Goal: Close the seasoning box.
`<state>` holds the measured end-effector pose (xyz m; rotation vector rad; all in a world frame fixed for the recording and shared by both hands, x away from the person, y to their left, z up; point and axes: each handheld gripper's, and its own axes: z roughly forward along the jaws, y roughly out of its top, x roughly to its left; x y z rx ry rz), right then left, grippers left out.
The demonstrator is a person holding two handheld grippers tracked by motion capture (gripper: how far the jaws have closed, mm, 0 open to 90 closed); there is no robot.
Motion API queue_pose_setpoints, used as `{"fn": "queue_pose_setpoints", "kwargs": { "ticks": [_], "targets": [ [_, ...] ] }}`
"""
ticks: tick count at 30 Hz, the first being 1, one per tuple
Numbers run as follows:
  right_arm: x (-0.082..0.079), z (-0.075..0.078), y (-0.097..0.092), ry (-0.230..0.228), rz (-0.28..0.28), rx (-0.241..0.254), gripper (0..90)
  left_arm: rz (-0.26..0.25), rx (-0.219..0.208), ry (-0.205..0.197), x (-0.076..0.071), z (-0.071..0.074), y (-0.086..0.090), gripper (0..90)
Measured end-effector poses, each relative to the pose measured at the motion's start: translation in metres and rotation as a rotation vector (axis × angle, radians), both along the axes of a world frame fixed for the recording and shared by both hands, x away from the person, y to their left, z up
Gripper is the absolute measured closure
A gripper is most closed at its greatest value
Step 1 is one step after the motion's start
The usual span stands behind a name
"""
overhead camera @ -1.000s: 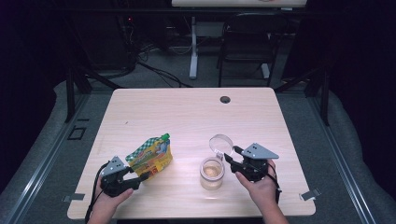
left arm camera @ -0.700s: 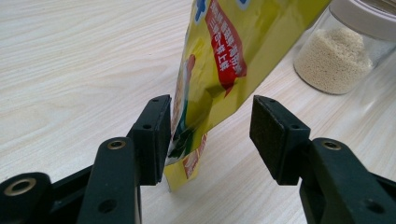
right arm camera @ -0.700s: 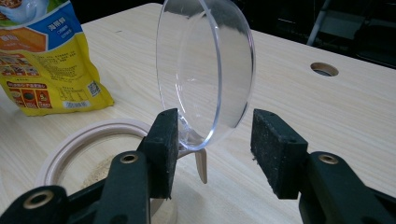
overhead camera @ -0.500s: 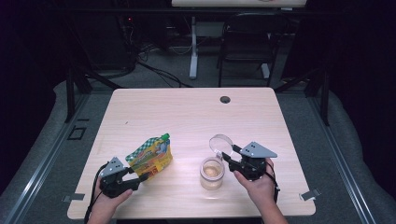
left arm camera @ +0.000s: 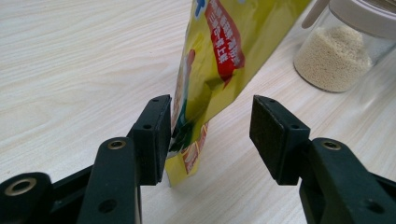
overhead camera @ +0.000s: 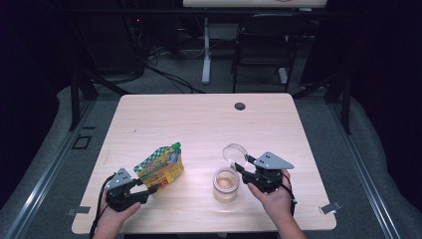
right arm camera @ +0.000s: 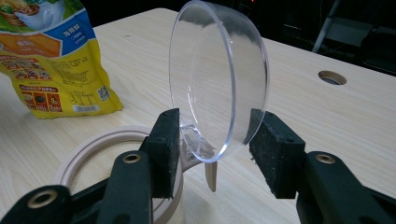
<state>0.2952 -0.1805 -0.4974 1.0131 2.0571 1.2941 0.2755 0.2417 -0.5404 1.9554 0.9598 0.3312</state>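
The jar (overhead camera: 226,184) holds pale grains, its clear lid (right arm camera: 219,79) hinged up between the released right tool (right arm camera: 215,135).

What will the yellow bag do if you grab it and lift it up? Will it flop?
The yellow pouch looks like thin, creased foil, so it would probably bend and crinkle rather than stay stiff. It stands tall and leaning on a narrow bottom, so a push would likely tip it. Its glossy skin may slip between the left gripper pads, which are not yet squeezing it.

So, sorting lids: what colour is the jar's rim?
Beige rim, with a clear flip lid; best in the right gripper view.
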Motion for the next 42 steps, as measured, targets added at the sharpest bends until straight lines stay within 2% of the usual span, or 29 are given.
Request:
{"fn": "queue_pose_setpoints", "kwargs": {
  "ticks": [12, 22, 30, 33, 38, 42],
  "targets": [
    [-0.004, 0.005, 0.005, -0.027, 0.013, -0.005, 57.4, 0.008, -0.002, -0.004, -0.003, 0.002, 0.002, 48.7],
    [-0.008, 0.006, 0.006, -0.027, 0.030, -0.014, 58.4, 0.013, -0.007, -0.007, -0.004, 0.003, 0.002, 48.7],
    [-0.015, 0.009, 0.015, -0.024, 0.074, -0.064, 58.1, 0.020, -0.024, -0.015, -0.007, 0.006, 0.004, 48.6],
    [-0.016, 0.011, 0.018, -0.028, 0.084, -0.116, 57.7, 0.014, -0.016, -0.014, -0.007, 0.007, 0.004, 48.7],
    [-0.017, 0.012, 0.019, -0.021, 0.092, -0.131, 56.8, 0.014, -0.023, -0.016, -0.006, 0.006, 0.004, 48.6],
    [-0.019, 0.011, 0.021, -0.034, 0.099, -0.151, 55.4, 0.016, -0.028, -0.014, -0.006, 0.006, 0.004, 48.7]
  ]
}}
